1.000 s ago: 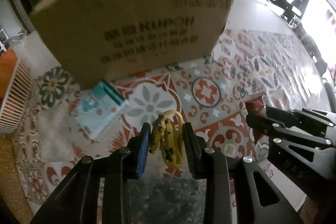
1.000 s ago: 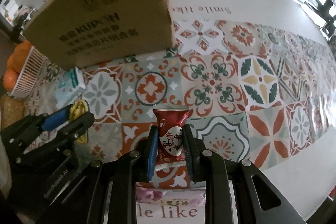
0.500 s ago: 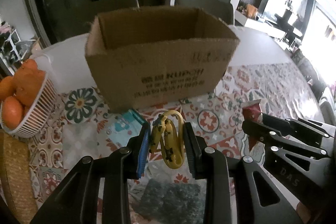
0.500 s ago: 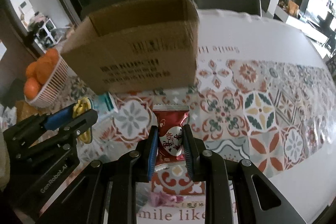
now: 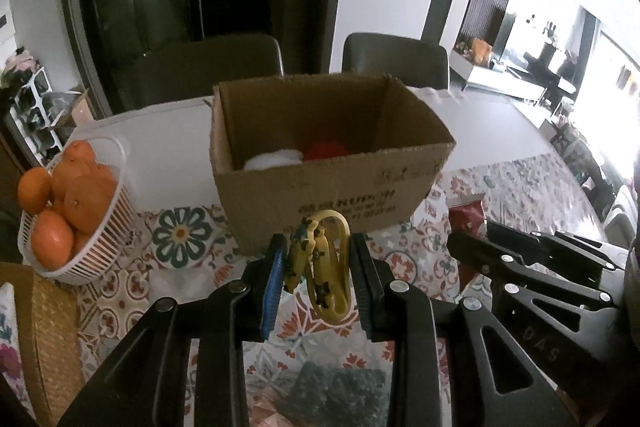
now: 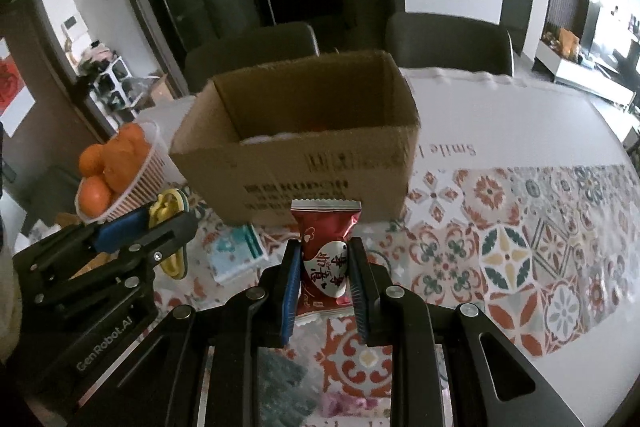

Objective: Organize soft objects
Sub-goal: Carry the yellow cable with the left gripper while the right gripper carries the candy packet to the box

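Note:
My left gripper (image 5: 318, 267) is shut on a yellow soft toy with dark spots (image 5: 320, 263), held above the table in front of the open cardboard box (image 5: 332, 183). My right gripper (image 6: 325, 269) is shut on a red snack packet (image 6: 325, 251), also held up in front of the box (image 6: 296, 167). Inside the box a white soft thing (image 5: 276, 159) and a red one (image 5: 326, 150) show. The left gripper and toy (image 6: 170, 211) appear at the left of the right wrist view; the right gripper (image 5: 532, 267) shows at the right of the left wrist view.
A white basket of oranges (image 5: 66, 211) stands left of the box. A teal tissue pack (image 6: 236, 253) lies on the patterned tablecloth (image 6: 508, 227). A dark green item (image 5: 340, 399) lies below my left gripper. Two chairs (image 5: 396, 59) stand behind the table.
Both grippers have risen with their objects and tilted up, so the box's open top and its contents now show. The box looks farther away and lower in view.

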A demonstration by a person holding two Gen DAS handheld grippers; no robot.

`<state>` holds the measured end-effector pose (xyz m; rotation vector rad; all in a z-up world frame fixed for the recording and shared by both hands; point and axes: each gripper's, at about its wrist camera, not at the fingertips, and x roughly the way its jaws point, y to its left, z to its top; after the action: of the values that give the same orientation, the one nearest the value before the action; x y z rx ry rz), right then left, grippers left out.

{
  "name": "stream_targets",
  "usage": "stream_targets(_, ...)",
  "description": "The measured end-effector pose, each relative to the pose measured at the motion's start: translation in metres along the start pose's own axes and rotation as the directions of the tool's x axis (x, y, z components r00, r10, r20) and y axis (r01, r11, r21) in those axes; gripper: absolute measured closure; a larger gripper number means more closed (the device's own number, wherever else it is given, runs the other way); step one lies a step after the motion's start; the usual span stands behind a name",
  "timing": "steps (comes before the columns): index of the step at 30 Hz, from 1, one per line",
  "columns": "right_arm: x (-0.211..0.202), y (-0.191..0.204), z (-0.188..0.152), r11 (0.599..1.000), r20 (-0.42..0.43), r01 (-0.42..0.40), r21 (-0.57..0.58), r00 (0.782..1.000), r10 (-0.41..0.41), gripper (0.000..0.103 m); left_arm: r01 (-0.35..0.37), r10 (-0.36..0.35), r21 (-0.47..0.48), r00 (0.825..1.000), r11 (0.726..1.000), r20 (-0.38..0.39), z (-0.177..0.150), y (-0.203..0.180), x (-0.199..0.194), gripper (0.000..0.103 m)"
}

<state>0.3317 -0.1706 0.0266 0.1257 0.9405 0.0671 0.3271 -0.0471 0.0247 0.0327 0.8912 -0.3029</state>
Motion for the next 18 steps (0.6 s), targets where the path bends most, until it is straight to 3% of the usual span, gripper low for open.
stream_targets(18, -0.013, 0.01, 0.056, 0.999, 0.085, -0.037, -0.026, 0.996, 0.04, 0.079, -0.024, 0.022, 0.014, 0.997, 1.0, 0.079, 0.05, 0.008, -0.017, 0.071)
